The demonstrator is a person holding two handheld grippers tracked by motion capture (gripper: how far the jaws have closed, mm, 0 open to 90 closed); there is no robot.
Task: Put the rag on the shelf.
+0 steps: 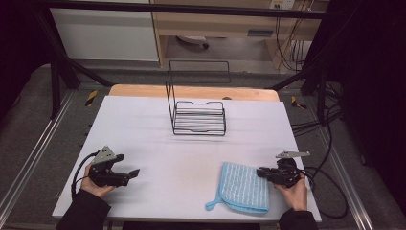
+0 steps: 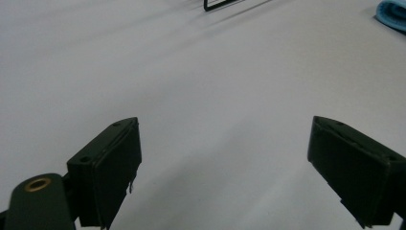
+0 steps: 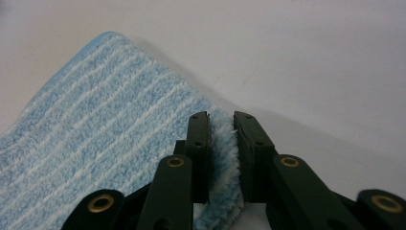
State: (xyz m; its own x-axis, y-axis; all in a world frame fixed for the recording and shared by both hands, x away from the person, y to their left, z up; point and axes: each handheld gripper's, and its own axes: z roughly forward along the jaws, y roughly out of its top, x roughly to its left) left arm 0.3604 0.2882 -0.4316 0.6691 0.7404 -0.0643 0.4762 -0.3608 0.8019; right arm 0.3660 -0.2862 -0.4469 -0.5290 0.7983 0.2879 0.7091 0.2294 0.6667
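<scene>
A folded blue striped cloth (image 1: pixel 242 187) lies on the white table near its front right. My right gripper (image 1: pixel 262 172) sits at the cloth's right edge. In the right gripper view its jaws pinch the fluffy edge of the blue cloth (image 3: pixel 95 143), and the right gripper (image 3: pixel 221 122) is shut on it. My left gripper (image 1: pixel 128 173) rests low over the bare table at the front left, held in a hand. In the left gripper view the left gripper (image 2: pixel 225 163) stands wide open with nothing between its jaws.
A black wire rack (image 1: pixel 198 117) with a tall back frame stands at the middle rear of the white table (image 1: pixel 143 124). Its corner (image 2: pixel 218 5) and the cloth's edge (image 2: pixel 392 14) show far off in the left gripper view. Cables trail off the right side.
</scene>
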